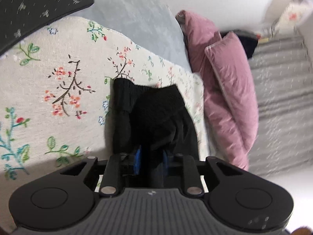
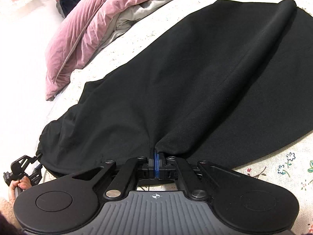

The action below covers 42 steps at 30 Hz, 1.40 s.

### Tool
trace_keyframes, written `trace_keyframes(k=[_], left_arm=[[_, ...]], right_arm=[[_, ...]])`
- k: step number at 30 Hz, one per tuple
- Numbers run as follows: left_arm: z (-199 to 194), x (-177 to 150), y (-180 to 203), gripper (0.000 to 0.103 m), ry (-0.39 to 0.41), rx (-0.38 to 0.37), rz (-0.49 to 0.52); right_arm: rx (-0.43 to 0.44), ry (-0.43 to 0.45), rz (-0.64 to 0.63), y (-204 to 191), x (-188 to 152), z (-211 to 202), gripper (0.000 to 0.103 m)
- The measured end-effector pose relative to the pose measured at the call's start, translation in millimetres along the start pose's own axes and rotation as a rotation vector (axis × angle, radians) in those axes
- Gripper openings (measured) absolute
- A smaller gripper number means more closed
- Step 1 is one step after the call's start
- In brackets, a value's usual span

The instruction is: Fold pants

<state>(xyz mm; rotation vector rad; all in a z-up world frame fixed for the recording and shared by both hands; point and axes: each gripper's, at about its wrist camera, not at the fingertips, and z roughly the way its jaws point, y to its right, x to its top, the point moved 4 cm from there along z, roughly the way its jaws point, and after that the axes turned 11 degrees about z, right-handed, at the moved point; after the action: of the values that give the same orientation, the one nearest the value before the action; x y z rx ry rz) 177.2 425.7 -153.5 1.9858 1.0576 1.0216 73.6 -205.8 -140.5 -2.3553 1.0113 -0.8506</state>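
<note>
Two grippers on the black pants (image 2: 195,82), spread on the floral bedspread (image 1: 49,82): right gripper (image 2: 156,161) clamped tight on a fabric edge, left gripper (image 1: 151,156) slightly parted, cloth draped between its blue pads (image 1: 138,161); pink pillow (image 1: 230,90) beyond-right

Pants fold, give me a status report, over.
Right gripper shut on black pants. Left gripper parted, pants fabric draped between. Pink quilt alongside, clear of pants.

Black pants (image 2: 195,74) lie spread on floral bedspread (image 2: 283,166).
</note>
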Motion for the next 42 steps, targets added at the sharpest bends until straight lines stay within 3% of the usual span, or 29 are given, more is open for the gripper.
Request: trace_keyframes(k=[6, 7, 8, 13, 15, 18, 23, 27, 28, 30, 32, 36, 39, 42], left_arm=[[6.8, 3.3, 3.2, 0.024, 0.055, -0.016, -0.024], [4.4, 3.8, 10.8, 0.019, 0.082, 0.004, 0.03], [1.6, 4.8, 20.4, 0.007, 0.111, 0.025, 0.107], [-20.4, -16.3, 89.5, 0.003, 0.273, 0.143, 0.681], [-24.5, -24.8, 98.1, 0.005, 0.295, 0.188, 0.784], [-20.1, -24.0, 88.9, 0.008, 0.256, 0.29, 0.804], [-3.2, -23.5, 58.1, 0.01, 0.121, 0.487, 0.799], [4.3, -25.0, 49.8, 0.018, 0.032, 0.568, 0.775], [3.1, -25.2, 52.2, 0.021, 0.016, 0.576, 0.764], [-0.7, -24.4, 57.4, 0.05, -0.016, 0.589, 0.721], [-6.2, -25.3, 59.2, 0.066, -0.052, 0.591, 0.666], [-24.0, -34.8, 66.0, 0.067, -0.088, 0.585, 0.605], [-33.0, -44.1, 77.7, 0.075, -0.105, 0.513, 0.605], [-41.7, -65.4, 99.4, 0.081, -0.132, 0.428, 0.668]], right_arm=[[0.008, 0.0, 0.01, -0.3, 0.9, -1.1, 0.001], [0.009, 0.001, 0.01, 0.2, 1.4, -2.1, 0.001], [0.009, 0.004, 0.008, 0.3, 1.6, -3.0, 0.001], [0.011, 0.025, -0.018, -4.5, 1.1, -11.5, 0.001], [0.015, 0.038, -0.037, -8.1, 0.1, -16.4, 0.001], [0.024, 0.051, -0.063, -13.0, -2.8, -23.0, 0.001], [-0.017, 0.016, -0.119, -20.7, -16.8, -21.4, 0.001], [-0.089, -0.031, -0.165, -15.9, -30.3, -5.3, 0.002], [-0.099, -0.038, -0.169, -14.0, -31.6, -2.0, 0.002], [-0.092, -0.046, -0.159, -11.8, -31.0, -2.7, 0.006], [-0.076, -0.075, -0.129, -10.6, -26.5, -8.3, 0.011], [-0.057, -0.076, -0.108, -4.7, -12.5, -29.9, 0.026], [-0.064, -0.043, -0.098, 5.0, 1.2, -49.8, 0.034], [-0.07, 0.007, -0.066, 21.9, 20.4, -70.9, 0.036]])
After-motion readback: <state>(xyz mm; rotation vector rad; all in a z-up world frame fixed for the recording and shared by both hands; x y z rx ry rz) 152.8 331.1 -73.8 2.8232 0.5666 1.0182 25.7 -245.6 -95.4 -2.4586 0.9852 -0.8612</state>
